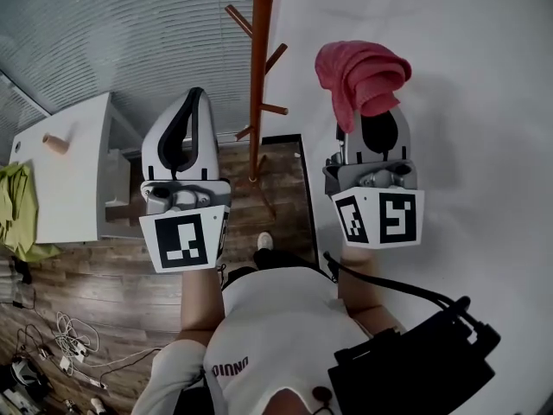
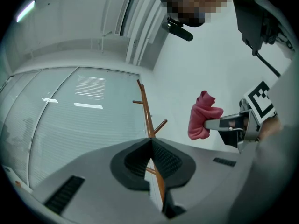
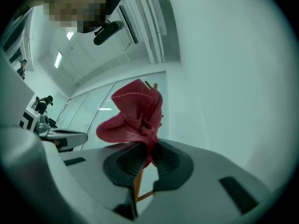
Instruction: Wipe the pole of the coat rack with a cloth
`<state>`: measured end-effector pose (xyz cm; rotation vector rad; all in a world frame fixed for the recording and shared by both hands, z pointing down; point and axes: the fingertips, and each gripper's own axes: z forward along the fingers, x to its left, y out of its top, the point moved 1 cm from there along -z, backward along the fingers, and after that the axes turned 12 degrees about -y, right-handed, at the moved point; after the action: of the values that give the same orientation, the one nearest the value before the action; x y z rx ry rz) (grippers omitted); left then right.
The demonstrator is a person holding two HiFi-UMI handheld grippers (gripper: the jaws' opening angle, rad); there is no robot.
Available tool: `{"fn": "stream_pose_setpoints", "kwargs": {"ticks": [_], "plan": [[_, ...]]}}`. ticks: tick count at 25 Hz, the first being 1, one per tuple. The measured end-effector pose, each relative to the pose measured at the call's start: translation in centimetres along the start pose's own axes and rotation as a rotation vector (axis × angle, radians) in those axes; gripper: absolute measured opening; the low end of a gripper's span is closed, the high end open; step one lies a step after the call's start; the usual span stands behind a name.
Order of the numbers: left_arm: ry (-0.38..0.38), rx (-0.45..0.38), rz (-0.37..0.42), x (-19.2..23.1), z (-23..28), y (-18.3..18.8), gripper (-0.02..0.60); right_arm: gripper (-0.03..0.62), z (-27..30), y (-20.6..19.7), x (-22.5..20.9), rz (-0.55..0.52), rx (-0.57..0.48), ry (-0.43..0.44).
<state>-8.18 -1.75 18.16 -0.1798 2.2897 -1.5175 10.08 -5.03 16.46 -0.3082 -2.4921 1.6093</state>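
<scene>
The brown wooden coat rack pole (image 1: 258, 67) rises between my two grippers, with short pegs sticking out. A bunched pink cloth (image 1: 359, 78) sticks up from my right gripper (image 1: 378, 121), which is shut on it, to the right of the pole and apart from it. In the right gripper view the cloth (image 3: 135, 116) fills the space ahead of the jaws and hides most of the pole. My left gripper (image 1: 190, 128) is shut with nothing in it, left of the pole. The left gripper view shows the pole (image 2: 148, 120) ahead and the cloth (image 2: 203, 116) to its right.
A white table (image 1: 69, 167) stands at the left with a green cloth (image 1: 15, 210) and a small wooden piece (image 1: 56, 143) on it. A white wall (image 1: 449, 76) runs along the right. Cables (image 1: 73, 340) lie on the wooden floor. Blinds (image 1: 121, 33) cover the window behind.
</scene>
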Motion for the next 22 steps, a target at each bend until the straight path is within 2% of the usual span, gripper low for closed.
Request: {"fn": "stream_pose_setpoints", "kwargs": {"ticks": [6, 9, 14, 22], "plan": [[0.01, -0.008, 0.021, 1.1, 3.1, -0.9, 0.014, 0.046, 4.5, -0.5, -0.3, -0.004, -0.029, 0.054], [0.018, 0.034, 0.017, 1.7, 4.3, -1.6, 0.014, 0.046, 6.3, -0.6, -0.1, -0.025, -0.039, 0.065], [-0.038, -0.012, 0.001, 3.4, 6.7, -2.6, 0.014, 0.046, 9.7, -1.7, 0.5, -0.043, -0.062, 0.067], [-0.114, -0.009, -0.01, 4.1, 9.6, -4.2, 0.014, 0.046, 13.0, -2.4, 1.4, -0.065, -0.071, 0.063]]}}
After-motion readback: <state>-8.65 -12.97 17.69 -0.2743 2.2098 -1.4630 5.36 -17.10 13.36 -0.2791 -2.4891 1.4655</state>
